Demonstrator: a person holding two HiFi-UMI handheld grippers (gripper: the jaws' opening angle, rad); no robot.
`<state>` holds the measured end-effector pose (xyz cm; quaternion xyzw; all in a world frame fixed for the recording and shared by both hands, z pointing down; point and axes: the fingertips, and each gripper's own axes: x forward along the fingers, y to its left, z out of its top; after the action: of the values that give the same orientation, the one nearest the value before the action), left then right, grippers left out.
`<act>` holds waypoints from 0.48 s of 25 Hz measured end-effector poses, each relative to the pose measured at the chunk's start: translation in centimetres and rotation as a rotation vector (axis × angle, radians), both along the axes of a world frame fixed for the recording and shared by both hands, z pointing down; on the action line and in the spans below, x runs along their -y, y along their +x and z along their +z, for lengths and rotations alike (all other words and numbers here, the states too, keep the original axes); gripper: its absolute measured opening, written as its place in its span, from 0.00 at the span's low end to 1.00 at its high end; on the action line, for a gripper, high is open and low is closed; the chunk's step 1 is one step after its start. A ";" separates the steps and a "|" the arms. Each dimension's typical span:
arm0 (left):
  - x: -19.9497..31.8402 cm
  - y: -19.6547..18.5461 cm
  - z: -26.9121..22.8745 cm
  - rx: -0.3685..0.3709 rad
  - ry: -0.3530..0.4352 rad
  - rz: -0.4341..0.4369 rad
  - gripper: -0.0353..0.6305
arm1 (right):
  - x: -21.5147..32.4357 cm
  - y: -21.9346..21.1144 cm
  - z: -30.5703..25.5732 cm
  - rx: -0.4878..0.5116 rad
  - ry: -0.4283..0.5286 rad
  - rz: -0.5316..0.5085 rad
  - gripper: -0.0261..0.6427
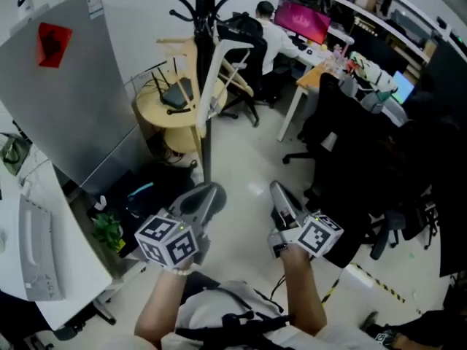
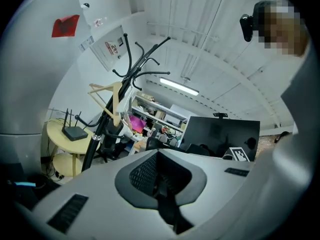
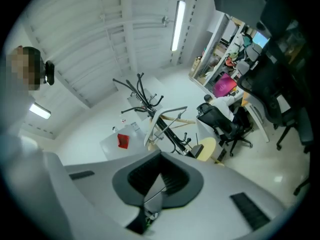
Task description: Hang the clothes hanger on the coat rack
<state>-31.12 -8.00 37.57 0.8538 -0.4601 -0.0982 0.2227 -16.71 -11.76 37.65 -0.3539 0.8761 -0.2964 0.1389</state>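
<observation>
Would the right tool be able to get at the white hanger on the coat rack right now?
Probably, with a stretch forward: only floor lies between the right tool and the white hanger; its jaws are shut, though.

Black coat rack [image 1: 205, 152], upright pole, curved arms on top, white clothes hanger [image 1: 235, 44] and pale wooden hanger [image 1: 175, 42] hung tilted against its upper part.

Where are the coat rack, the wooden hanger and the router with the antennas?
coat rack [image 1: 206, 144], head view, on its black pole.
wooden hanger [image 1: 174, 43], head view, on its left arm.
router [image 1: 177, 95], head view, on its flat black body.
</observation>
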 end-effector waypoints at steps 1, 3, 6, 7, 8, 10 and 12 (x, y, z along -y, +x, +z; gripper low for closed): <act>-0.8 0.7 0.7 0.004 -0.018 -0.008 0.05 | -0.7 0.9 0.5 -0.002 0.002 -0.009 0.04; -2.2 1.6 1.8 0.022 -0.051 -0.031 0.05 | -1.9 1.6 1.3 0.000 0.004 -0.047 0.04; -4.2 2.9 2.8 0.037 -0.088 -0.054 0.05 | -3.6 1.3 3.1 0.043 -0.050 -0.129 0.04; -4.8 3.5 3.0 0.035 -0.096 -0.053 0.05 | -4.3 1.3 3.9 0.058 -0.074 -0.149 0.04; -5.3 4.1 3.2 0.029 -0.103 -0.052 0.05 | -4.9 1.4 4.6 0.070 -0.098 -0.164 0.04; -6.1 4.7 3.6 0.020 -0.113 -0.055 0.05 | -6.1 1.6 5.6 0.079 -0.131 -0.179 0.04; -6.4 4.9 3.9 0.022 -0.115 -0.054 0.05 | -7.2 1.5 5.5 0.067 -0.133 -0.186 0.04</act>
<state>-26.18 -1.62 41.48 0.8279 -0.4903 -0.0683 0.2636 -15.20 -4.54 43.19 -0.2694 0.8785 -0.3770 0.1161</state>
